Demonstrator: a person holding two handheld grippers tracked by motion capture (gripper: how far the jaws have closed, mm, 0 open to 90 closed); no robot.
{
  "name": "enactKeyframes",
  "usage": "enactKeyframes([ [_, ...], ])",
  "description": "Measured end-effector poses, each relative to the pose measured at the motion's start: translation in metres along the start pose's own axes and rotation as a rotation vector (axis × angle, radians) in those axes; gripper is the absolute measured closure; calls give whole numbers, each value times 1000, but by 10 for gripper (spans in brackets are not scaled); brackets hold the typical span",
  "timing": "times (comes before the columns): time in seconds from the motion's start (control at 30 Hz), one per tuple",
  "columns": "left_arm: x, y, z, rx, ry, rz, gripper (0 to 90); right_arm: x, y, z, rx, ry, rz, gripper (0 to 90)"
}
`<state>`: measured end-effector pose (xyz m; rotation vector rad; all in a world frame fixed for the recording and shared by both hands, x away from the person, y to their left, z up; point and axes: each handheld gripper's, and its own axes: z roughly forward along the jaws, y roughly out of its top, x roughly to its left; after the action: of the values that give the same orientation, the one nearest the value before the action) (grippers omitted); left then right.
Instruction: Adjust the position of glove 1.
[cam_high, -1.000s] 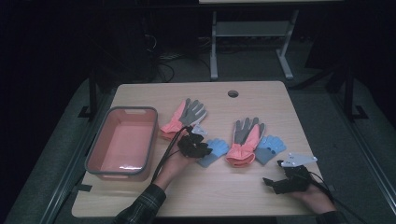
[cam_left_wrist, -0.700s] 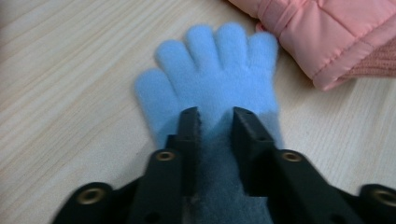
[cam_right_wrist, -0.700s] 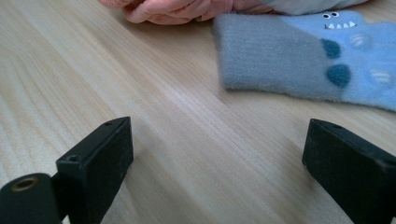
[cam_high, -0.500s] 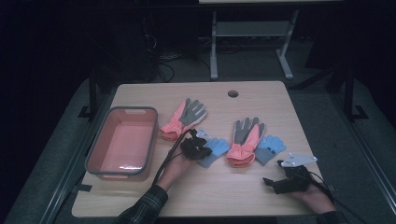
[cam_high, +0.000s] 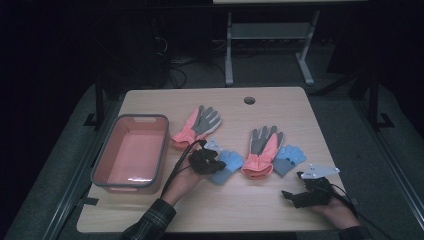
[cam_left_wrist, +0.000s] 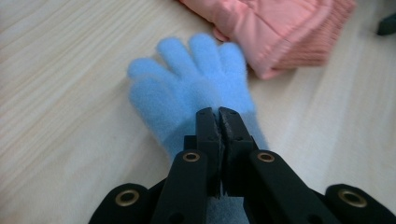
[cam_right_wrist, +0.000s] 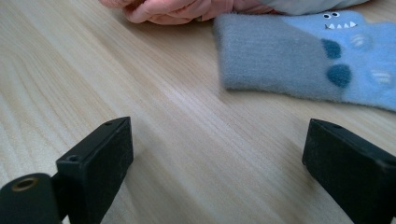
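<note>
Blue glove's cuff, partly hidden, is clamped by left gripper; right gripper gapes.

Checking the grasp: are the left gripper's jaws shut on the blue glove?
Shut: left gripper jaws meet, pinching the blue glove cuff.

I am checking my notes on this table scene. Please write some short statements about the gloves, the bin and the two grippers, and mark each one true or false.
1. The left gripper is shut on the cuff of the plain blue glove. True.
2. The right gripper is shut on the patterned blue glove. False: its jaws stand wide apart over bare table, short of that glove.
3. The pink bin has a glove in it. False: it holds none.
4. Two pink and grey gloves lie flat on the table. True.
</note>
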<state>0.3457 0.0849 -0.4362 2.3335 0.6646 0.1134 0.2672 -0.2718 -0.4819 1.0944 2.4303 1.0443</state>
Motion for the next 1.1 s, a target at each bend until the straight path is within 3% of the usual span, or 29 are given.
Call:
enactKeyframes([
  [0.27, -18, -14, -17, -1, -42, 22, 877, 0, 0, 0, 0, 0, 0, 83],
  [0.43, -27, -21, -20, 19, -73, 47, 876, 0, 0, 0, 0, 0, -1, 83],
  [0.6, -39, -27, -13, 34, -102, 44, 876, 0, 0, 0, 0, 0, 0, 83],
  [0.67, -42, -28, -11, 45, -115, 62, 876, 0, 0, 0, 0, 0, 0, 83],
  [0.93, -46, -25, -3, 40, -133, 74, 875, 0, 0, 0, -1, 0, -1, 83],
  [1.03, -48, -25, 2, 29, -140, 56, 874, 0, 0, 0, 0, 0, 0, 83],
  [1.1, -47, -25, 3, 40, -143, 74, 869, 0, 0, 0, 0, 0, -1, 83],
])
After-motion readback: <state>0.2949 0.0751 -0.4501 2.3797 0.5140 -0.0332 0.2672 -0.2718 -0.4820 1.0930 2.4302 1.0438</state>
